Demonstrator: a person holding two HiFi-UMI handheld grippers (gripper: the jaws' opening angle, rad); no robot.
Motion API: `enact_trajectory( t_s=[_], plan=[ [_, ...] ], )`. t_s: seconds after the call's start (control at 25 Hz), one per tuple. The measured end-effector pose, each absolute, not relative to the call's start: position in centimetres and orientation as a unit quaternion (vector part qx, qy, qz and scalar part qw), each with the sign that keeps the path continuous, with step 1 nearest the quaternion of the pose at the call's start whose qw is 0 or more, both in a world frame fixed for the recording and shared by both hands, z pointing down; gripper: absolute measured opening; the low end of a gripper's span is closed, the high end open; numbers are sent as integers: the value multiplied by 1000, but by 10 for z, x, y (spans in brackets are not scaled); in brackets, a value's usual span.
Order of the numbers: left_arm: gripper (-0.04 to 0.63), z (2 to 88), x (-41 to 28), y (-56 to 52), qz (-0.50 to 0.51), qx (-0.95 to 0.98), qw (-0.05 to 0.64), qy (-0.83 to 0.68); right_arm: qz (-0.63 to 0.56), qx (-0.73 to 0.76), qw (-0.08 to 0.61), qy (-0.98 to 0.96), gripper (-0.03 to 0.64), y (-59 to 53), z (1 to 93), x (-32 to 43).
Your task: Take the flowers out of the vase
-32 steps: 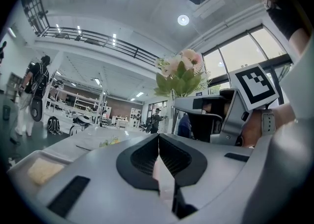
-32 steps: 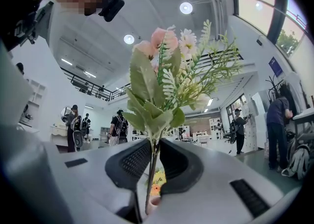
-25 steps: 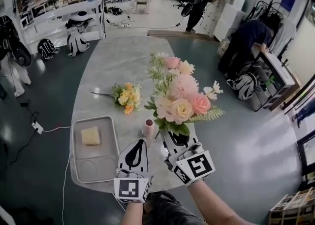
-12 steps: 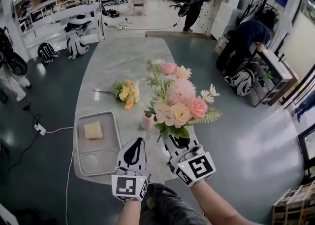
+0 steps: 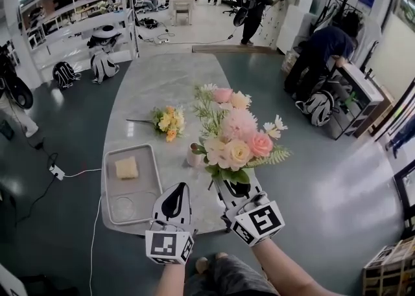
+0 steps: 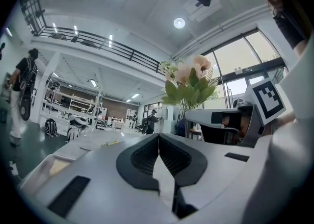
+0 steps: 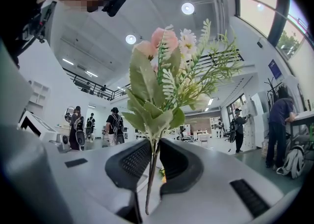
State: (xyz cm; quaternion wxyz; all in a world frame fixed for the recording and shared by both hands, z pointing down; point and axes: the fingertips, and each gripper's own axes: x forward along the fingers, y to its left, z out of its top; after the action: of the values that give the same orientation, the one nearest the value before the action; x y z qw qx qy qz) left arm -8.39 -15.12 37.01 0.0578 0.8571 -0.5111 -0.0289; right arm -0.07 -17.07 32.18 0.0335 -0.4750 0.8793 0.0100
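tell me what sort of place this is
Probably a big open lab or workshop hall, not a home: metal shelving racks along the wall, loose cables across the floor, and a person carrying gear on the back.

The pink-and-cream bouquet (image 5: 237, 136) stands upright, clear of the vase, its thin stems (image 7: 149, 179) pinched between the jaws of the right gripper (image 5: 228, 183). The small pink vase (image 5: 194, 155) stands upright on the table (image 5: 155, 81), at the bouquet's 8 o'clock. A yellow-orange bunch (image 5: 167, 122) lies flat at the vase's 11 o'clock.
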Motion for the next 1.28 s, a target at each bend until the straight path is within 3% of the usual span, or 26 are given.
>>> enact_trajectory(
  t_s=[1.28],
  plan=[
    [14, 332, -54, -66, -17, 840, 57, -540, 2, -423, 18, 906, 66, -84, 295, 22]
  ],
)
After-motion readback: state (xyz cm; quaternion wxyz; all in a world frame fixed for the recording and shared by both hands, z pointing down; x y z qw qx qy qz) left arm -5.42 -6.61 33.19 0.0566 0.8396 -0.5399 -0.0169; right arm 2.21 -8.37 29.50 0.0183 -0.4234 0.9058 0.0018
